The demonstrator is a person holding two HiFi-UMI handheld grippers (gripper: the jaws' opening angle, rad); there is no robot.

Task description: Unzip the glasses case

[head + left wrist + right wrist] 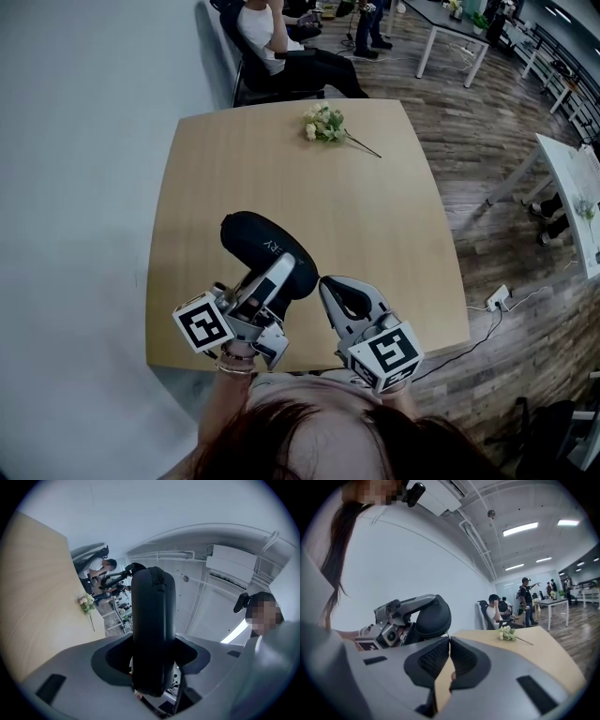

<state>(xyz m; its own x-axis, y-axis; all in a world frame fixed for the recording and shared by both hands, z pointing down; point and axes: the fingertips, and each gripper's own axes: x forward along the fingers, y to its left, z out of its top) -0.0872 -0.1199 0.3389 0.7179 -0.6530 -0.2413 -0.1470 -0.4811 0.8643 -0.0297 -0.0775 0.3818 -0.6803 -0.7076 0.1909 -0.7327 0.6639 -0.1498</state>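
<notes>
Case (265, 246) hangs over the worktop (375, 216), clamped in the left claw (275, 281), long axis pointing away. Right claw (330, 289), closed and empty, is just right of its near end.

A small pale logo is showing on the lid of the black oval zipped glasses case (265, 251); sitting sideways in the head view, it is reading roughly as "RY", though it is too small to be sure. The white cube (203, 323) on the left gripper (279, 272) and the white cube (386, 352) on the right gripper (330, 286) are each displaying black-and-white square marker patterns.
</notes>
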